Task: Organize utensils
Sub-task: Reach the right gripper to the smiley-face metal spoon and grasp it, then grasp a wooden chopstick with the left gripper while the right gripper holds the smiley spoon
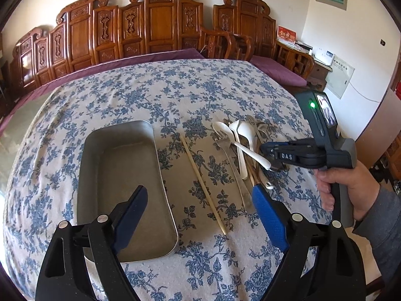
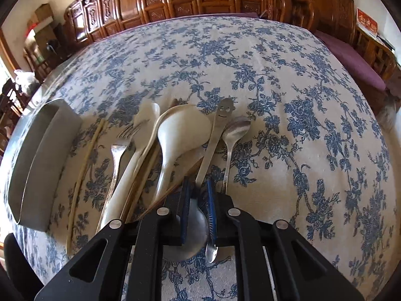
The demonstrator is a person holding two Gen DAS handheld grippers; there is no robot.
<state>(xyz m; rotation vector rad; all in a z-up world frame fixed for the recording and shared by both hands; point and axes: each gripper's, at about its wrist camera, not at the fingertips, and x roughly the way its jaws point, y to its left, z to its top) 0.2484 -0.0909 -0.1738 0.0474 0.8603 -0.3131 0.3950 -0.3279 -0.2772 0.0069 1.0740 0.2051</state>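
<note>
Tray: metal tray (image 1: 120,175) sits bare on the floral tablecloth (image 1: 175,87), nothing in it yet, so I judge the sorting has hardly begun.

Pile: utensils lie heaped to the tray's right, among them a metal fork (image 2: 117,148), a white ladle-shaped spoon (image 2: 180,130), a long white spoon (image 1: 248,150) lying across the heap, a small metal spoon (image 2: 235,130) and brown chopsticks tucked under the white pieces.

Stray piece: a single pale chopstick (image 1: 203,183) lies alone on the cloth between tray and pile, touching neither.

Right gripper (image 2: 198,193): I have its blue pads drawn nearly together around the neck of a smiley-faced metal spoon (image 2: 213,145), whose bowl shows beneath the fingers; whether the pads truly pinch it or only bracket it, I cannot tell from my wrist view. The spoon appears to rest on the heap, not lifted.

Left gripper (image 1: 200,213): jaws spread wide and holding nothing, hovering over the gap between the tray's near corner and the lone chopstick.

Done: nothing delivered, as far as I can see.

Left: every utensil awaits its trip to the tray; the smiley spoon looks like my first candidate, the lone chopstick an easy pick for my free hand.
</note>
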